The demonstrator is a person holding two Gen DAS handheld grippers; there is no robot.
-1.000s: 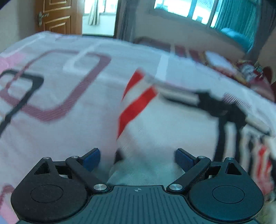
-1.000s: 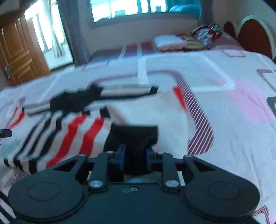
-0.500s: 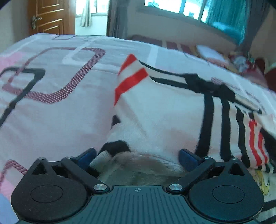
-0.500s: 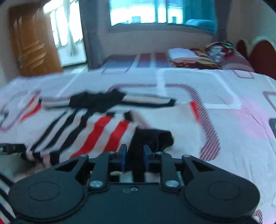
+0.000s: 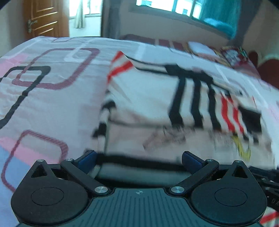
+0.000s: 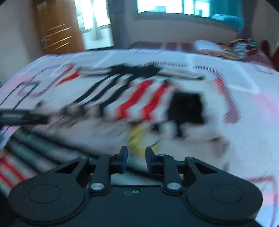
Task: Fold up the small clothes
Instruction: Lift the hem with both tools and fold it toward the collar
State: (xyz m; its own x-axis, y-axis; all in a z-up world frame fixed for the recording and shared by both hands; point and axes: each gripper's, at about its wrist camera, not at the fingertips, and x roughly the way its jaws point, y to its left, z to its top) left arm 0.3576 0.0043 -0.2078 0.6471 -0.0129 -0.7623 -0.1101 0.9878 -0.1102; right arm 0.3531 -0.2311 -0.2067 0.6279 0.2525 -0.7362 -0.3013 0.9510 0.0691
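A bed covered by a pink, geometric-patterned sheet is seen; a brown wooden door is set at far left, daylit windows and teal curtains are observed behind

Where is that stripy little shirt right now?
The striped shirt lies spread on the patterned bedsheet, just ahead of both grippers; in the left wrist view it fills the middle and right, with the wooden door far behind on the left.
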